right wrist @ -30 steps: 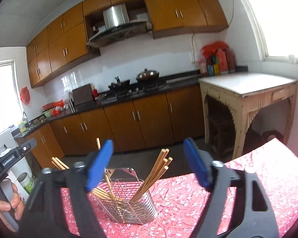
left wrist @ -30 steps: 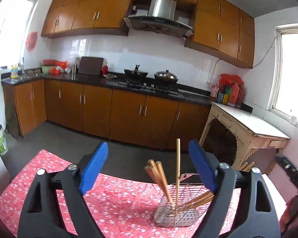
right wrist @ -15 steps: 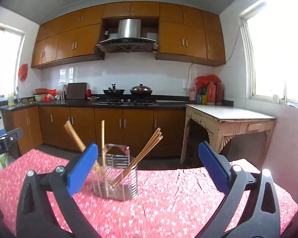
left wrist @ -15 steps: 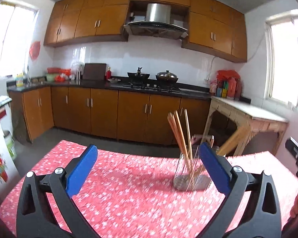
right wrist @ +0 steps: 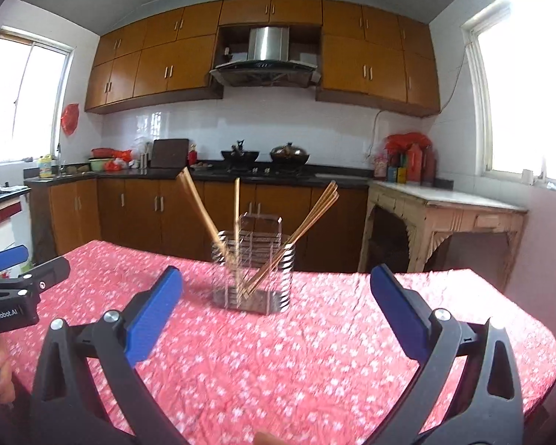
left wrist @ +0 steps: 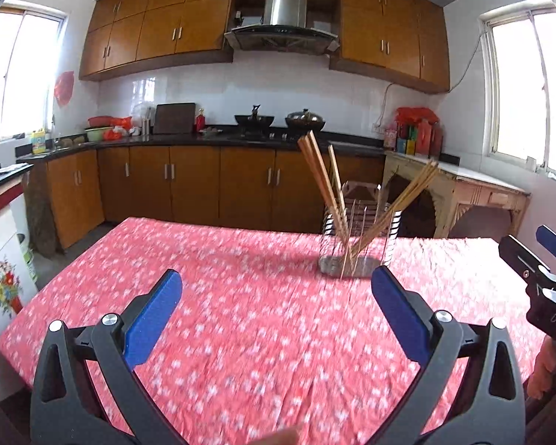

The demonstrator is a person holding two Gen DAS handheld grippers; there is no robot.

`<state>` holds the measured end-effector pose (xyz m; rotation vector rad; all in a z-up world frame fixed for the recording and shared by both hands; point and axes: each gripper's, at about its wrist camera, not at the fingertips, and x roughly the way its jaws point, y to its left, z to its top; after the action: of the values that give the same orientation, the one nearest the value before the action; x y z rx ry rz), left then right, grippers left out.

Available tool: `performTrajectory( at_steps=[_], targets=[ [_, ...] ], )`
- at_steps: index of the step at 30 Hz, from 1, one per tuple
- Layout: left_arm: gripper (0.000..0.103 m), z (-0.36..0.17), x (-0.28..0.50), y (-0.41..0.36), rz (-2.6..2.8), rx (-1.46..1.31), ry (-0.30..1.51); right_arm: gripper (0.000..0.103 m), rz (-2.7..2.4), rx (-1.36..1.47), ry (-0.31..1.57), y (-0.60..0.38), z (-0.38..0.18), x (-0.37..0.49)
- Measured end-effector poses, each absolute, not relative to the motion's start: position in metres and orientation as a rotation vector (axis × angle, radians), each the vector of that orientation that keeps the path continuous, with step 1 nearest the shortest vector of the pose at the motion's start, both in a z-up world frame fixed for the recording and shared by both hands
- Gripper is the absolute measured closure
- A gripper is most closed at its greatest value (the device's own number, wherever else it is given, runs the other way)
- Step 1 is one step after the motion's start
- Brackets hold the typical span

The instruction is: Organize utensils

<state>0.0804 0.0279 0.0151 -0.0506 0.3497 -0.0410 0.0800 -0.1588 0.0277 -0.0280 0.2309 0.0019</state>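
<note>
We find the left hand-held gripper (left wrist: 276, 298) spread wide with nothing between its blue pads (left wrist: 152, 313); its jaws have just been opening. The right hand-held gripper (right wrist: 276, 298) stands equally wide and empty, its jaws likewise just opened. Both hover above the worktop (left wrist: 241, 333), which is covered by a red flowered cloth. The wire holder (right wrist: 254, 270) stands upright on the cloth, ahead of both grippers and apart from them. Wooden chopsticks (right wrist: 311, 209) stand in it, some leaning left, one near upright, some leaning right. Motion blur softens the cloth pattern in both views.
</note>
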Motion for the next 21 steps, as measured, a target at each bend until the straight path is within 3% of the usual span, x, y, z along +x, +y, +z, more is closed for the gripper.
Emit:
performTrajectory(
  at_steps=[21],
  targets=[
    [0.002,-0.003,0.047,0.021,-0.063,-0.025,0.347,0.004,-0.001,-0.012,0.197,-0.168,0.020,0.031]
  ],
)
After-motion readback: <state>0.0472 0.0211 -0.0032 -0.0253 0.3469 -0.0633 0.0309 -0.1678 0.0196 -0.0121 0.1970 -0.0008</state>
